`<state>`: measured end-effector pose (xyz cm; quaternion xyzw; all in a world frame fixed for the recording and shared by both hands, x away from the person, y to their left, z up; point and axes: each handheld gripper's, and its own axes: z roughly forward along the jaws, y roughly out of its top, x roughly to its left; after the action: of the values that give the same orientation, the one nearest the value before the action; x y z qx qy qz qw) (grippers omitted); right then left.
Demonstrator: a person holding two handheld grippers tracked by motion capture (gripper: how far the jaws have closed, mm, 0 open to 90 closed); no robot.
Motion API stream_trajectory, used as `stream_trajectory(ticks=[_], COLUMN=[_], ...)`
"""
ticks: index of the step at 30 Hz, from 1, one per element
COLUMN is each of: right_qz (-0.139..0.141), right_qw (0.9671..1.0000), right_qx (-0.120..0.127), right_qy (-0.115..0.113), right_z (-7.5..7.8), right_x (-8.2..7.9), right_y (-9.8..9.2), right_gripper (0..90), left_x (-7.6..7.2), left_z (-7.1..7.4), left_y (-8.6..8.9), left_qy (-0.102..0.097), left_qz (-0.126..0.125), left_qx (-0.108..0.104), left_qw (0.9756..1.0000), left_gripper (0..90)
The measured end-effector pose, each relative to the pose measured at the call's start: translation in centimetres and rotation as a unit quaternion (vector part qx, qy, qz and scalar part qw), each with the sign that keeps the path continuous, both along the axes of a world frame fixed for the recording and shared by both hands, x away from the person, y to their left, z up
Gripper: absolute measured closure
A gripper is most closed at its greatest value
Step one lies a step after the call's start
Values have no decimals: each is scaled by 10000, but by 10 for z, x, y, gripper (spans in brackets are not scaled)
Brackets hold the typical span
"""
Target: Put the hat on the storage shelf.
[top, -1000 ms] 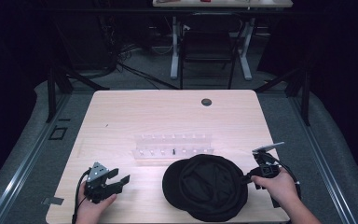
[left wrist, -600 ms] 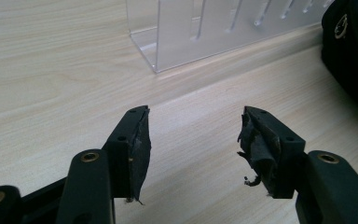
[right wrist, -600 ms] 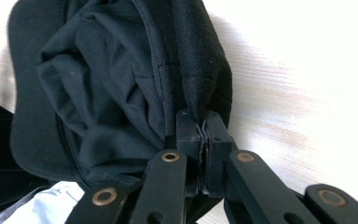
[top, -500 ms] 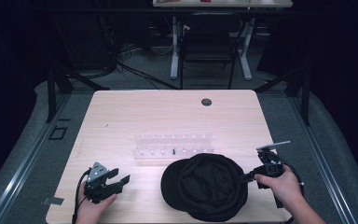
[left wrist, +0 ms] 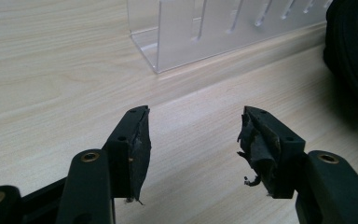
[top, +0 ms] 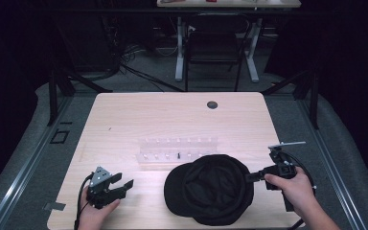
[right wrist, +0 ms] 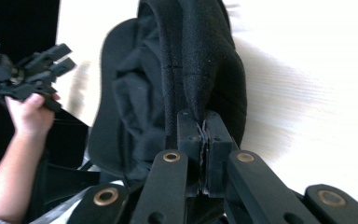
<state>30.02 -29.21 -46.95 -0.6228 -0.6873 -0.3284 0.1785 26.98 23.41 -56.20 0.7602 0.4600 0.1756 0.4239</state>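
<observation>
A black cap [top: 211,188] lies upside down on the front of the wooden table [top: 172,120], its brim toward the left. My right gripper [top: 250,177] is shut on the cap's right edge. In the right gripper view its jaws [right wrist: 204,130] pinch the black fabric of the cap [right wrist: 168,84], whose held edge is lifted off the table. My left gripper [top: 124,184] rests at the front left, open with nothing between its fingers. Its jaws [left wrist: 193,135] stand apart above bare wood.
A clear plastic rack [top: 178,149] with several slots stands just behind the cap; it appears as a clear plastic rack [left wrist: 223,28] in the left gripper view. A round cable hole [top: 212,104] sits at the table's far side. A chair [top: 215,48] stands beyond the table.
My right gripper has risen a little with the cap's edge in it, and the cap has shifted slightly. The left gripper has stayed where it was.
</observation>
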Motion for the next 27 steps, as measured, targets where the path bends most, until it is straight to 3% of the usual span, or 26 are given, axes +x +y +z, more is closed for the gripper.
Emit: stream_trajectory(ticks=[2, 3, 13, 21, 27], right_qz=[26, -87, 107, 104, 144], right_qw=[9999, 9998, 9971, 9923, 9899], right_qx=[114, 188, 694, 1156, 1297], right_qy=[-33, -62, -287, -432, -547], right_z=[4, 6, 26, 44, 54], right_x=[0, -1, -4, -8, -9], right_y=[0, 2, 8, 11, 12], right_gripper=[882, 882, 883, 883, 883], left_x=[0, 0, 0, 0, 0], left_z=[0, 0, 0, 0, 1], left_y=[0, 0, 0, 0, 0], left_qy=[0, -1, -1, -3, 46], left_qz=[-1, -3, -11, -11, -39], left_qx=[1, 2, 6, 12, 56], left_qw=[10000, 10000, 10000, 10000, 10000], left_gripper=[428, 428, 428, 428, 428])
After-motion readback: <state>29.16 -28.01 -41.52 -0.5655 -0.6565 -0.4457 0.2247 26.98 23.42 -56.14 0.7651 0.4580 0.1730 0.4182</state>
